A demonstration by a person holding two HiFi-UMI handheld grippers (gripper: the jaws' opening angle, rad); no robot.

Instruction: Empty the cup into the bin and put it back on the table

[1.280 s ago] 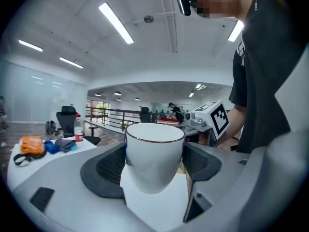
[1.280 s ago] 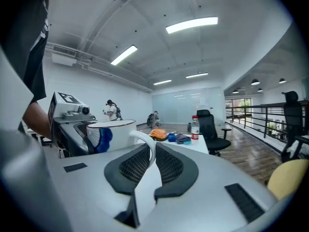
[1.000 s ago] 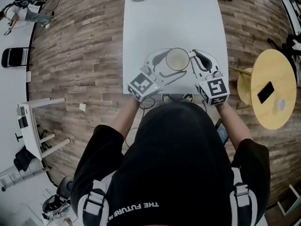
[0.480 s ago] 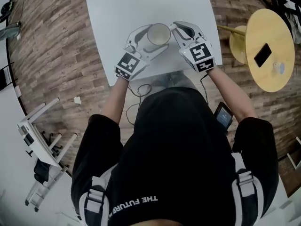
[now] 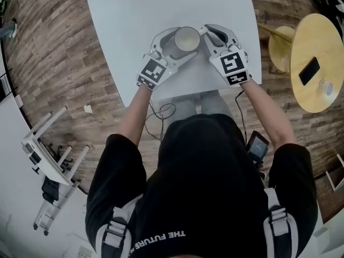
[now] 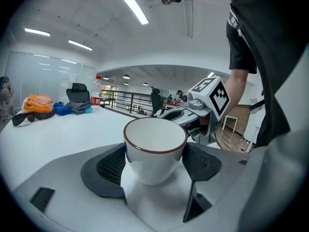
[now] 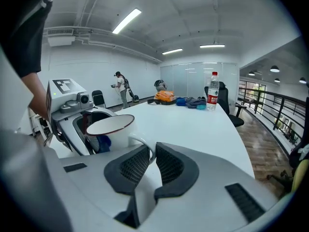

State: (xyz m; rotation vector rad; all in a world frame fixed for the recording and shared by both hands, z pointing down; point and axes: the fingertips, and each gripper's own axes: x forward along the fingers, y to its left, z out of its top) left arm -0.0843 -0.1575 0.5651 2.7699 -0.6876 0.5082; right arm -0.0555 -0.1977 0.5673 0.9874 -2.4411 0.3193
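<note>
A white cup (image 5: pixel 185 38) with a dark red rim sits near the front edge of the white table (image 5: pixel 161 4). My left gripper (image 5: pixel 178 46) has a dark pad against each side of the cup (image 6: pixel 154 146) body, shut on it. My right gripper (image 5: pixel 207 35) comes in from the right. Its pads are pinched shut on the cup's handle (image 7: pixel 144 143). What shows of the cup's inside is plain and pale. I cannot tell whether the cup rests on the table or hangs just above it. No bin is in view.
A round wooden side table (image 5: pixel 322 47) with a phone (image 5: pixel 309 71) stands to the right. At the table's far end lie an orange bag (image 7: pixel 165 96), cloths and a water bottle (image 7: pixel 212 90). White frames (image 5: pixel 51 149) lie on the wooden floor at left. A person (image 7: pixel 120 88) stands far off.
The head view has swung and tilted, so the table now lies slanted in it. Both grippers stay on the cup near the front edge, with no visible change in either grip.
</note>
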